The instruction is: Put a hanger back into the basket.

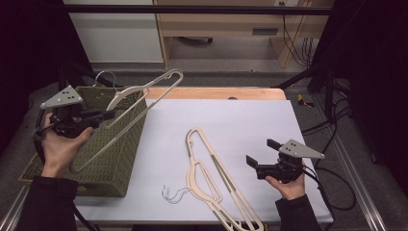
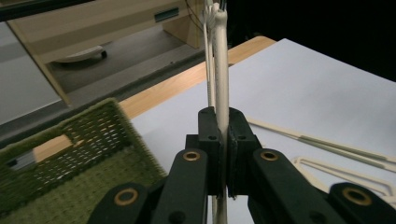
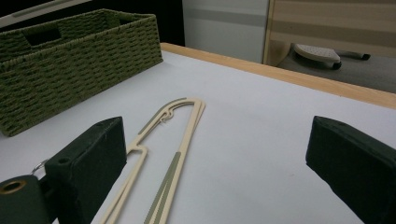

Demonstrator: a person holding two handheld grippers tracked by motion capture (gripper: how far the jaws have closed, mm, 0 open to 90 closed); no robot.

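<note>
White tabletop [image 1: 250, 125], slim cream hangers [image 1: 211, 178]

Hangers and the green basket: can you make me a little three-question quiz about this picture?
1. True or false: the left claw is shut on a hanger.
2. Where do the other hangers lie? A) in the green basket B) on the white sheet C) on the floor
3. Is the right claw open or shut?

Key: 1 true, the jaws clamp the cream hanger, held above the basket. 2 B. 3 open, holding nothing.
</note>
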